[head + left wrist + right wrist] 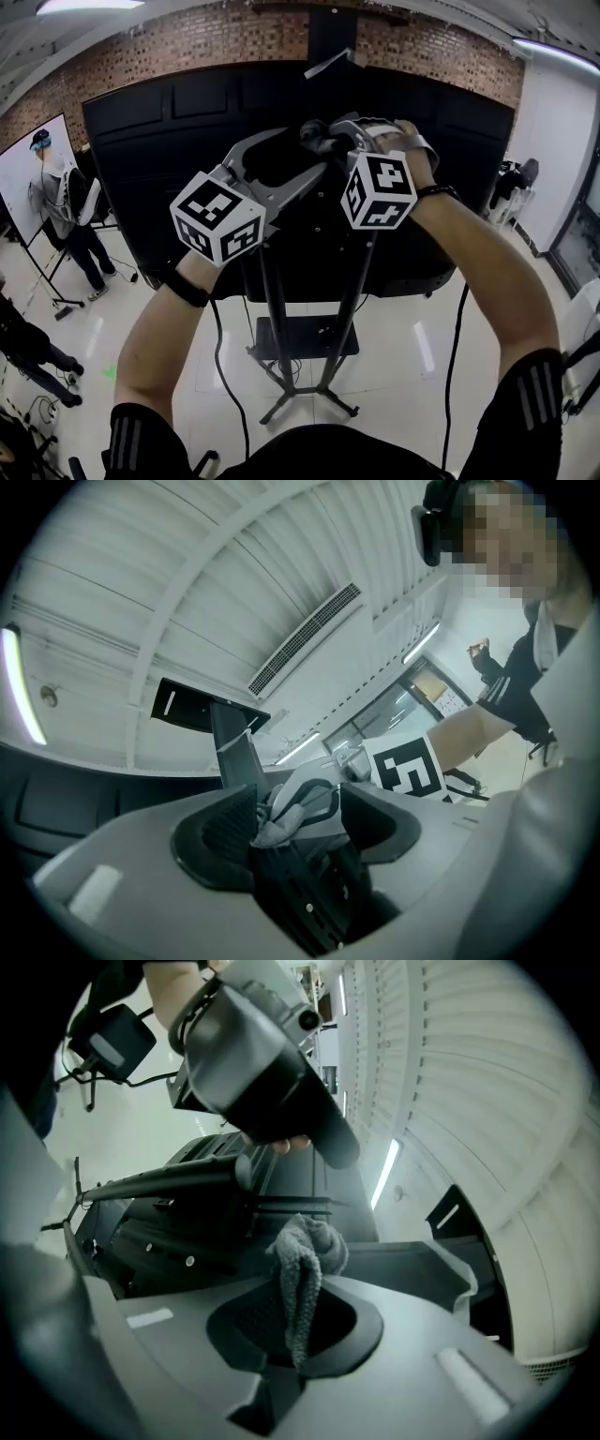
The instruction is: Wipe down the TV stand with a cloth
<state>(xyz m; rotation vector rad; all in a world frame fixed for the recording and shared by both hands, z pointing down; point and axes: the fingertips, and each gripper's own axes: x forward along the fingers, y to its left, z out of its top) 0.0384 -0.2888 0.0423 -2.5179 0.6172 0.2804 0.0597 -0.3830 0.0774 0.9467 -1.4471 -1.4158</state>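
In the head view both grippers are raised together at the top of the black TV stand's mount, behind the TV's black back. The stand's poles run down to a base. My right gripper is shut on a grey cloth, which bunches above its jaws and hangs between them. My left gripper is open. Its jaws stand on either side of the cloth and the black bracket. The left gripper's body shows just above the cloth in the right gripper view.
A person stands by a whiteboard at the far left. Cables trail over the glossy white floor around the stand's feet. A brick wall rises behind the TV.
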